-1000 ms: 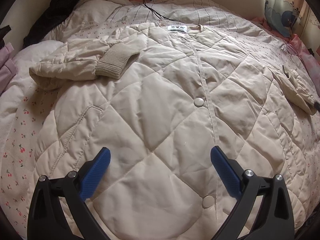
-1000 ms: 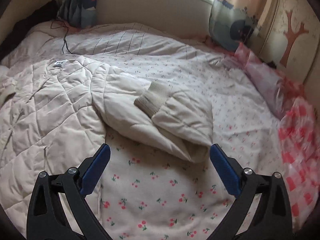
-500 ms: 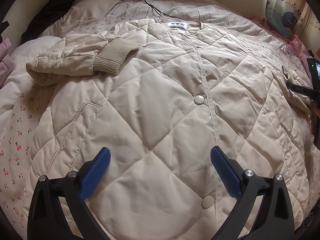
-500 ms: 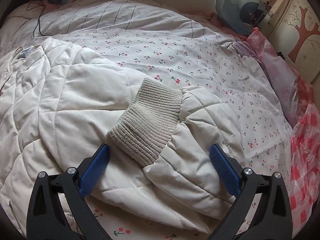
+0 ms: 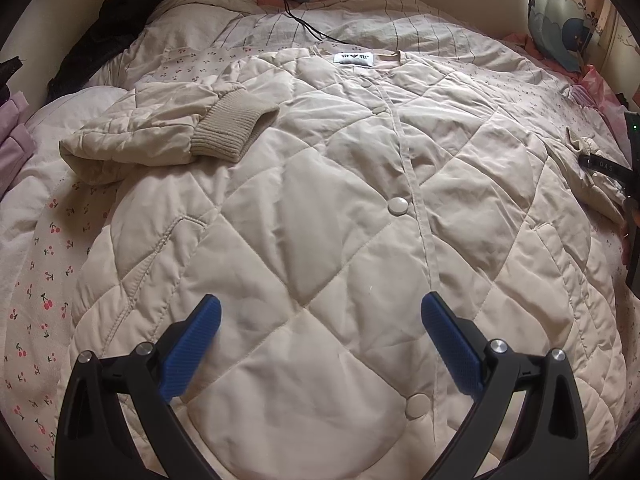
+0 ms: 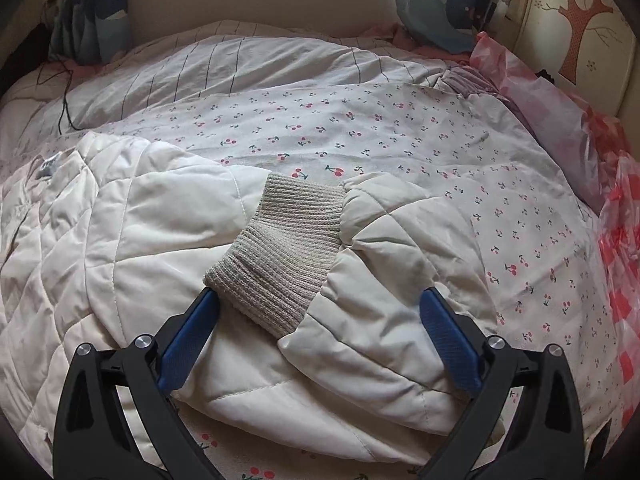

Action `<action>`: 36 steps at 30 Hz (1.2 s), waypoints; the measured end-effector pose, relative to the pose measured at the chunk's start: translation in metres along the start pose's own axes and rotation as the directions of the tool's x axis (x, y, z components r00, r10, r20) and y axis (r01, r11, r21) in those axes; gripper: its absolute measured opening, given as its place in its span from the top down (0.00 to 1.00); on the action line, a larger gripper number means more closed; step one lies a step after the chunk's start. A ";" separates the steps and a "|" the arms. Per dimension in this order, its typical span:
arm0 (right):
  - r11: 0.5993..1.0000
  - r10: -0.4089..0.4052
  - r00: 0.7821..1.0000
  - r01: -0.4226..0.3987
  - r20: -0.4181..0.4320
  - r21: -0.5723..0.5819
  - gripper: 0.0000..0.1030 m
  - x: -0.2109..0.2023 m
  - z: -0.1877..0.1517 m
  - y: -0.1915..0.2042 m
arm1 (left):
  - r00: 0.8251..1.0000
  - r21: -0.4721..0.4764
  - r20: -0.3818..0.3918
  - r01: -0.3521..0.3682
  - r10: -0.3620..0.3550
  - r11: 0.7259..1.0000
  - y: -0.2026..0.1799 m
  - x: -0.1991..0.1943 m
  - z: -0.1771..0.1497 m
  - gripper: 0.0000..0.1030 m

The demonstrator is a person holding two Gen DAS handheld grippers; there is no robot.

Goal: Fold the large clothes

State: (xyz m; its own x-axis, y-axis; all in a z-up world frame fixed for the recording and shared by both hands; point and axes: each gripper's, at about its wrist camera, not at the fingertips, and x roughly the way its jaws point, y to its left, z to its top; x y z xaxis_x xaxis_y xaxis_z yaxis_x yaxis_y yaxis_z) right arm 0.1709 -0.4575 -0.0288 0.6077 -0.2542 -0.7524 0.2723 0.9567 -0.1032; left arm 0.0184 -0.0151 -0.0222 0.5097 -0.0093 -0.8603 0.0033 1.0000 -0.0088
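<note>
A cream quilted jacket [image 5: 320, 208] lies front up on the bed, snapped shut, its collar label at the far side. Its left sleeve is folded in, with the ribbed knit cuff [image 5: 230, 130] resting on the chest. My left gripper [image 5: 320, 324] is open and empty, just above the lower front of the jacket. In the right wrist view the other sleeve [image 6: 380, 300] is folded over, its ribbed cuff [image 6: 280, 248] pointing at me. My right gripper [image 6: 320, 320] is open, with its jaws either side of that cuff and sleeve. The right gripper's black body shows at the left wrist view's right edge [image 5: 608, 168].
The jacket lies on a cherry-print bedsheet [image 6: 400, 136] with a striped quilt [image 6: 240, 64] behind it. A black cable [image 5: 304, 24] runs over the quilt. Patterned cushions [image 6: 444, 8] and pink plastic bags [image 6: 560, 120] line the right side. Dark clothes [image 5: 100, 40] are piled at the far left.
My right gripper has moved forward and down onto the folded sleeve, so the cuff now sits between its open jaws. My left gripper has shifted slightly, still open over the jacket's front.
</note>
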 end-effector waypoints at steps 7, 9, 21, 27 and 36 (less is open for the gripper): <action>0.996 0.047 0.998 -0.051 0.045 0.080 0.07 -0.004 -0.004 -0.009 | 1.000 0.000 0.000 -0.001 0.001 1.000 0.000 0.000 0.000 0.07; 0.996 0.047 0.998 -0.050 0.039 0.076 0.07 -0.002 -0.004 -0.009 | 1.000 0.002 0.000 0.000 0.000 1.000 0.000 0.000 0.000 0.07; 0.899 0.049 0.995 -0.081 0.085 0.431 0.07 -0.010 0.000 -0.103 | 1.000 0.006 -0.014 0.005 -0.005 1.000 -0.001 0.004 -0.002 0.07; 0.492 0.068 0.995 -0.100 0.076 0.865 0.07 -0.021 -0.067 -0.263 | 0.999 -0.017 -0.030 0.034 -0.034 0.999 0.001 0.006 -0.002 0.07; 0.895 0.133 0.986 -0.163 0.099 0.415 0.07 -0.049 -0.038 -0.199 | 0.999 0.002 -0.045 0.015 -0.015 1.000 -0.006 0.013 -0.006 0.07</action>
State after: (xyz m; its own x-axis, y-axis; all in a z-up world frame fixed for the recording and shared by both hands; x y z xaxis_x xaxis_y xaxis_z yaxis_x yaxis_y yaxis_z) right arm 0.0586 -0.6304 0.0035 0.7096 -0.1372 -0.6911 0.4545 0.8387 0.3001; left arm 0.0203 -0.0213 -0.0363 0.4704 -0.0247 -0.8821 0.0128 0.9997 -0.0211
